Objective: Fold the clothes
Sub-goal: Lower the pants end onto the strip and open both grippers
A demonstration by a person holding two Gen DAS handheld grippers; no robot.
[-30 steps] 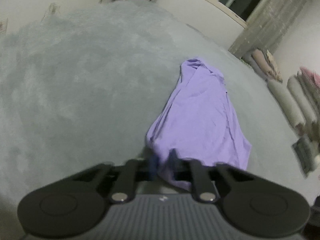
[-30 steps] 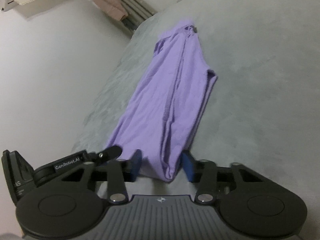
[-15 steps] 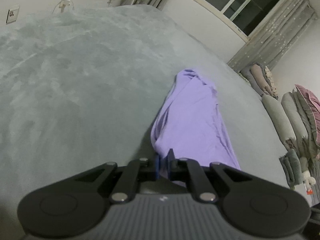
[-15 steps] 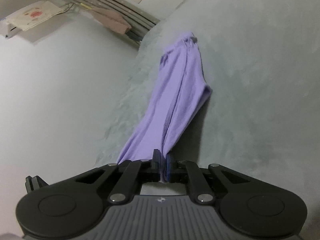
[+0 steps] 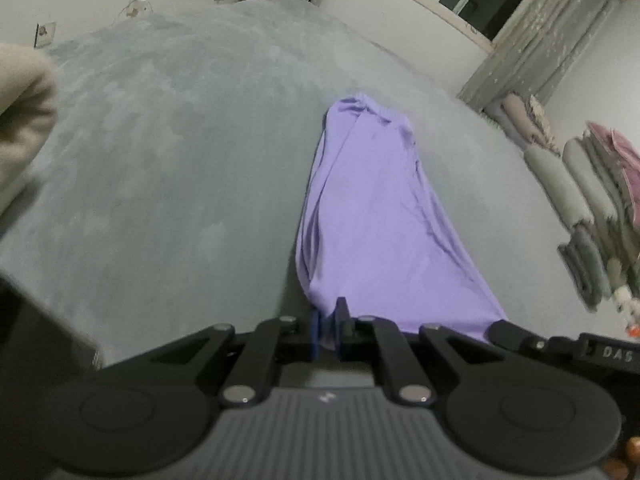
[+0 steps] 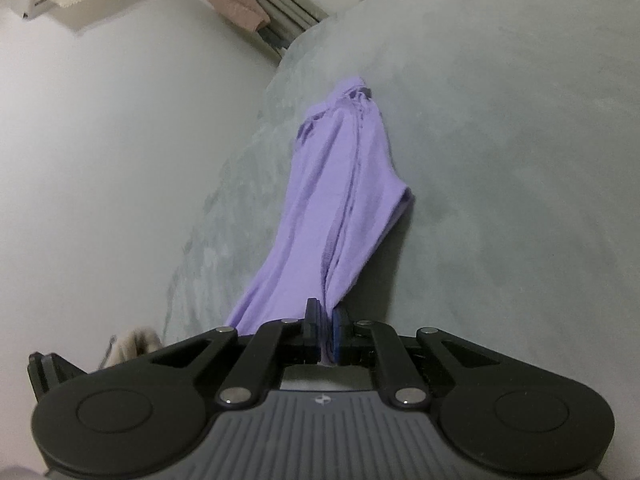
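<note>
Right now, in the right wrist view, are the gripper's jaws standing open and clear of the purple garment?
No, the right gripper is shut on the purple garment.

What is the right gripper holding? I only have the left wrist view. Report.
Observer: The right gripper is shut on a bunched edge of the purple garment.
Operator: Tell me where the garment's far end lies.
Observer: On the grey bed, close to the bed's left edge.
Operator: Name what's past that edge.
Observer: A pink cloth draped over a ribbed grey fixture by the wall.
</note>
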